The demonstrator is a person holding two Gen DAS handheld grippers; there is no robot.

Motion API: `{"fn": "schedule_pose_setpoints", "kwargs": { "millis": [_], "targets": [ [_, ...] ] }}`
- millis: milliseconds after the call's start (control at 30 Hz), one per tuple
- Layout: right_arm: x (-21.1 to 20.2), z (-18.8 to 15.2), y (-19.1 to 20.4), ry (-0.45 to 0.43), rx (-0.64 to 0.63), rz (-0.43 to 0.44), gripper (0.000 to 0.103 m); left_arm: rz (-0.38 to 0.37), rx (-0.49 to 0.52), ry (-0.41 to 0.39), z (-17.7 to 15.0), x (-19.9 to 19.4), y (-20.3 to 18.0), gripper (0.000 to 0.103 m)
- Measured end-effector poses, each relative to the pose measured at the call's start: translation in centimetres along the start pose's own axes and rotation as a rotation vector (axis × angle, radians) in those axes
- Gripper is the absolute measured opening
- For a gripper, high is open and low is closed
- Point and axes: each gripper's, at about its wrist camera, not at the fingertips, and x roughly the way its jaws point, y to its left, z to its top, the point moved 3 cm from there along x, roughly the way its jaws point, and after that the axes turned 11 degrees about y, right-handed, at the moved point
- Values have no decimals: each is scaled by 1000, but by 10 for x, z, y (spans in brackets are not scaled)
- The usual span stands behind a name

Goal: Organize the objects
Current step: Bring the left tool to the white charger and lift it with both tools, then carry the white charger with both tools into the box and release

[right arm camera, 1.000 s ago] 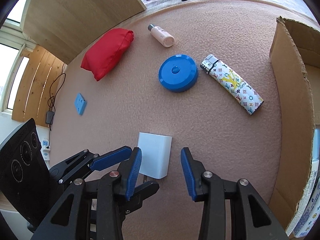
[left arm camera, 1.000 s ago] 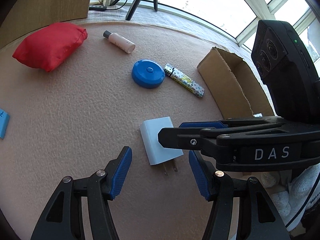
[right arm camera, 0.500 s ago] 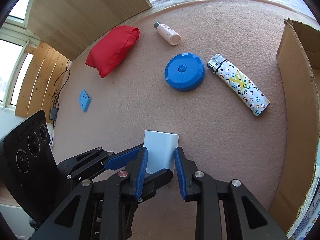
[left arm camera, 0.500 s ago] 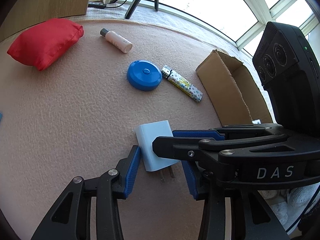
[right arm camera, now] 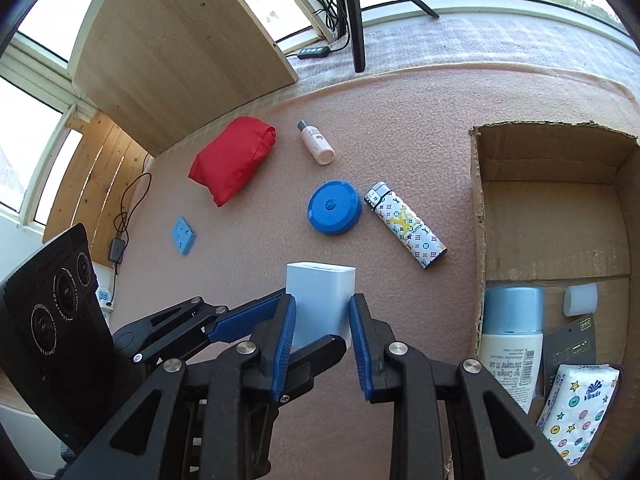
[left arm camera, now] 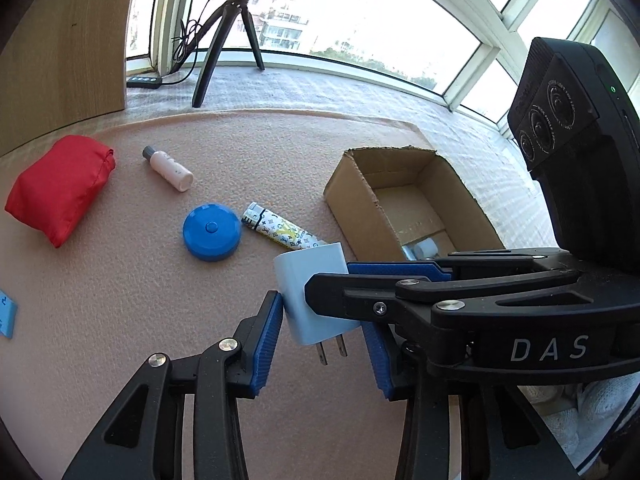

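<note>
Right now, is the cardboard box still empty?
No, in the right wrist view the cardboard box already holds a lotion bottle and a tissue pack.

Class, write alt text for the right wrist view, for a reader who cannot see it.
The right hand-held gripper clamps a white wall charger, with the left hand-held gripper closed on it from the side. Beyond lie a blue round case, patterned lighter, small bottle and red pouch; a cardboard box sits right.
</note>
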Motion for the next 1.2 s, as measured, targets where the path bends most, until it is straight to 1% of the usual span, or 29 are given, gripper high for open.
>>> {"fn": "schedule_pose_setpoints", "kwargs": {
  "millis": [133,333,467,633,867,1033,1133,1200],
  "targets": [
    [-26,-1,-17,-37,10,-31,25,-9,41,-14,23,10,-34,43],
    [-55,-3,-53,-78,55,-68,25,-37,85,-16,46,27,-74,43],
    [-67,-6,-79,-93,98,-83,25,-52,117,-1,59,45,-101,43],
    [-72,-11,-110,-93,150,-89,25,-72,139,34,68,72,-124,43],
    [-73,-18,-132,-88,191,-86,25,-81,158,71,72,96,-139,41],
    [-72,-19,-135,-87,196,-92,25,-83,159,83,70,100,-141,41],
    [-75,-19,-134,-96,199,-104,26,-71,156,82,69,97,-141,42],
    [-76,-19,-135,-100,205,-99,29,-64,157,78,68,94,-139,42]
  ]
}}
